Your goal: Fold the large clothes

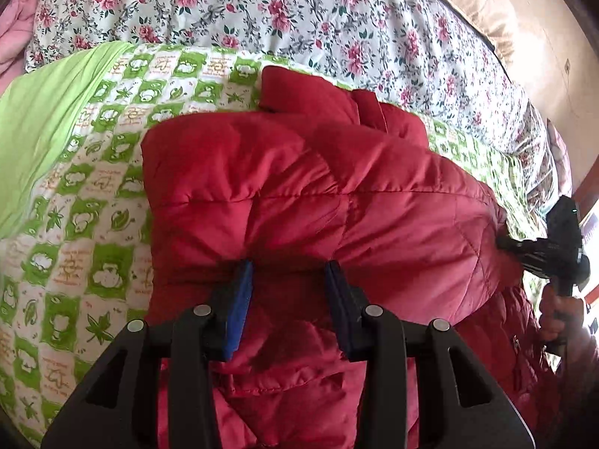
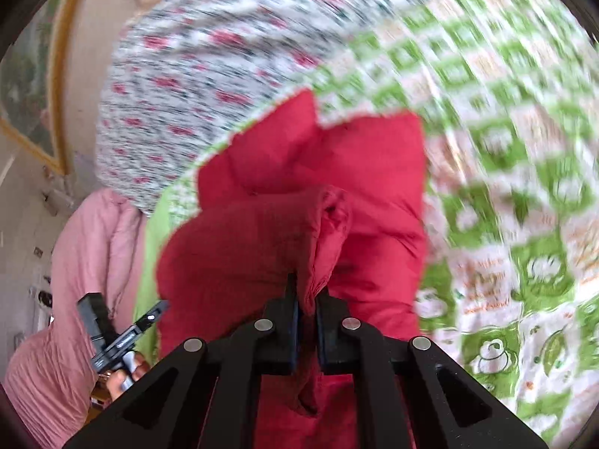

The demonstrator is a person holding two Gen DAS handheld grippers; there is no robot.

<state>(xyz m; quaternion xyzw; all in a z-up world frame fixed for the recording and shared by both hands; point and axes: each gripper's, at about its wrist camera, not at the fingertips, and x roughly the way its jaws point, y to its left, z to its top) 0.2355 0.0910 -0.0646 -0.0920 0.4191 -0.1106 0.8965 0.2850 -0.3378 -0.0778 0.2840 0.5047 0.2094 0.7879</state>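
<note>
A red quilted jacket (image 1: 299, 194) lies partly folded on a green-and-white patterned quilt (image 1: 86, 202). My left gripper (image 1: 288, 273) is open, its blue-padded fingers pressed against the jacket's puffy fold with fabric bulging between them. The right gripper (image 1: 524, 250) shows at the jacket's right edge in the left wrist view. In the right wrist view my right gripper (image 2: 307, 295) is shut on a pinched edge of the red jacket (image 2: 337, 172), lifting it. The left gripper (image 2: 119, 333) appears at lower left there.
A floral bedsheet (image 1: 299, 11) covers the bed beyond the quilt. A pink padded garment (image 2: 82, 262) lies at the left. A framed picture (image 2: 33, 86) hangs on the beige wall. The right wrist view is motion-blurred.
</note>
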